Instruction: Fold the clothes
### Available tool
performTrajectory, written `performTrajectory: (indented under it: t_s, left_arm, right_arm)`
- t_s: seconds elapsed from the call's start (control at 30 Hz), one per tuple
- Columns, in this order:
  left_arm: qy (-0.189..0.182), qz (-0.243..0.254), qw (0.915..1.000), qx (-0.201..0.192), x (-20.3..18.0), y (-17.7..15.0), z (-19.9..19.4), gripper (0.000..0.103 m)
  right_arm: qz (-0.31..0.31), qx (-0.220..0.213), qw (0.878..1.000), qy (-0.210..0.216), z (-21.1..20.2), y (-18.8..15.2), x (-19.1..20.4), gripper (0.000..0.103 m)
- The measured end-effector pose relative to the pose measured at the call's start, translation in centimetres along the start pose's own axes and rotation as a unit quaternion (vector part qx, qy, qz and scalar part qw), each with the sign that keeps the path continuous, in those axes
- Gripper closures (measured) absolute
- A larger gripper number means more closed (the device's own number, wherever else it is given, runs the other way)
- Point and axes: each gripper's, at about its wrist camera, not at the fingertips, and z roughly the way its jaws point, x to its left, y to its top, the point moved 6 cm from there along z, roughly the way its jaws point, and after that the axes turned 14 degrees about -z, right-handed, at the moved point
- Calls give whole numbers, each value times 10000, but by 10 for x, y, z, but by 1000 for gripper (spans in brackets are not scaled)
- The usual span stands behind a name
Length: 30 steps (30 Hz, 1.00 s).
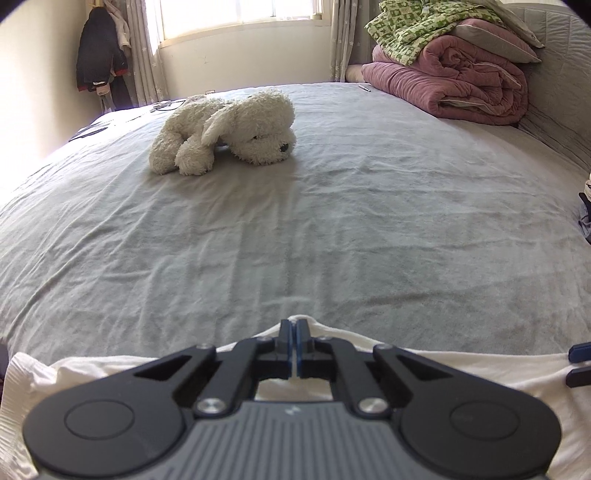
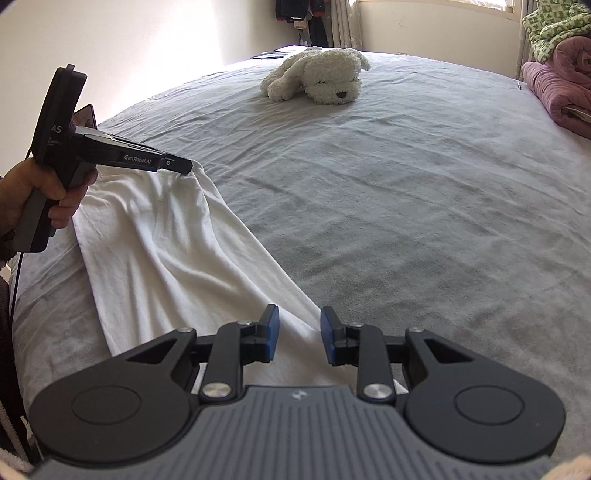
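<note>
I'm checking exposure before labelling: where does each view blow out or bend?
Left wrist view: the window is blown out and the bed bulges, fisheye. Right wrist view: the wall glares white; the white garment keeps its folds.

A garment (image 2: 166,258) lies on the bed's (image 2: 406,221) near edge, with a plush dog (image 1: 225,133) beyond it.

A wide bed (image 1: 332,229) covered by a wrinkled grey sheet (image 2: 406,221) carries everything. A white garment (image 2: 166,251) lies along its near edge, spread flat at the near left. A white plush dog (image 1: 229,133) lies on its side farther back, left of centre. At the far right corner sits a folded pink quilt (image 1: 461,85) with a green patterned blanket (image 1: 413,33) piled on top.
</note>
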Motion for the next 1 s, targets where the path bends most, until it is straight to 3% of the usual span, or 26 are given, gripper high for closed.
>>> performTrajectory:
  t_s: [0.13,0.2,0.33,0.4,0.63,1.0]
  left_arm:
    - [-11,-124,9999,-104,2,4,-5,102]
    - [-19,-152,9998,-123,2,5,-7,102]
    - [-23,-214,9996,-154,4,7,-8,102]
    - [-21,-254,9995,-176,5,8,-8,102]
    - [-20,-421,9985,-357,7,14,-9,102]
    - [234,-154,9988,-391,7,-7,47,103]
  right_arm:
    - [-249,99,9996,-134,3,-2,5,79]
    - [-342,103,9992,-194,3,-3,7,89]
    - [-476,87,9984,-277,1,-2,9,91]
    - [-580,65,9977,-341,1,-1,12,101]
    - [-858,-184,9918,-931,-13,10,20,101]
    - [-1125,203,9838,-1379,20,-1,16,100]
